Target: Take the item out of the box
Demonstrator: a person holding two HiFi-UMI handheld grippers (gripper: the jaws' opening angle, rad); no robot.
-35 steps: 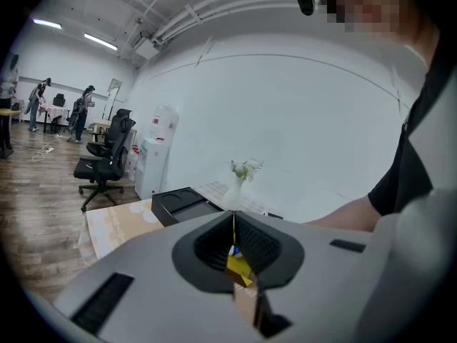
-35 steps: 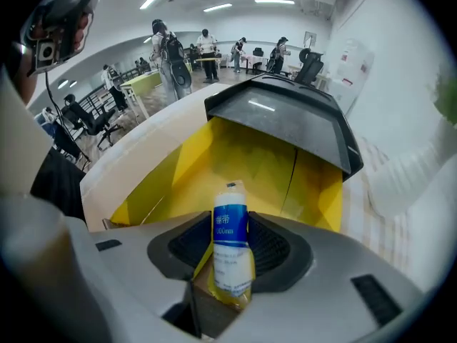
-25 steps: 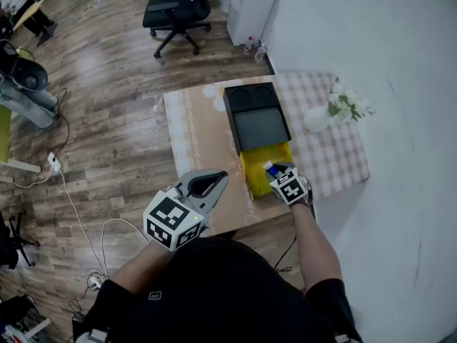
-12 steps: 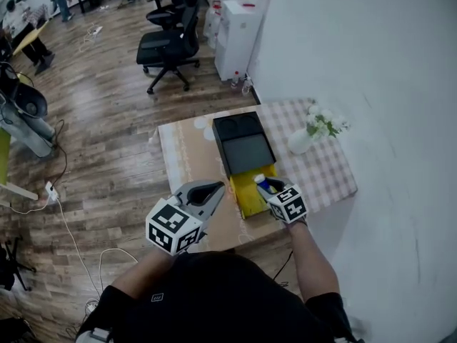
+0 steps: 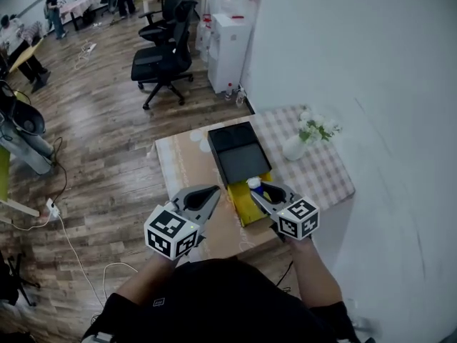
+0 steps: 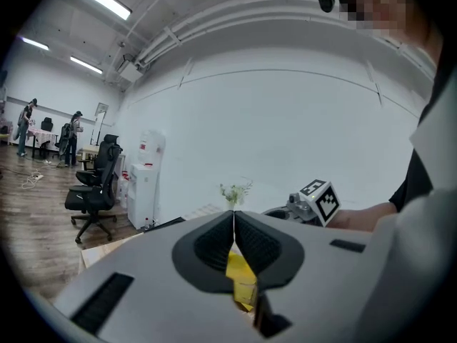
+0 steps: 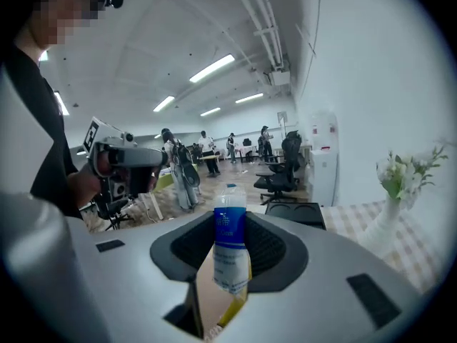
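A small bottle with a blue label [image 7: 230,245] stands upright between my right gripper's [image 7: 230,243] pads, which are shut on it. In the head view the bottle [image 5: 254,184] hangs just above the open yellow box [image 5: 244,204], in my right gripper [image 5: 260,191]. A black tray-like lid [image 5: 239,152] lies just beyond the yellow box on the brown table [image 5: 187,164]. My left gripper [image 5: 211,193] hovers left of the box, over the table's near part. In the left gripper view it [image 6: 233,224] is shut with nothing between its pads, and the yellow box [image 6: 240,274] shows below them.
A white vase with flowers [image 5: 295,146] stands on the checked cloth [image 5: 325,168] at the table's right. A white wall runs along the right. Beyond the table are a black office chair [image 5: 158,57] and a white water dispenser [image 5: 226,47]. Cables [image 5: 68,224] lie on the wooden floor.
My right gripper has risen with the bottle, from inside the yellow box to just above it. The head view has tilted up toward the room. The left gripper has hardly moved.
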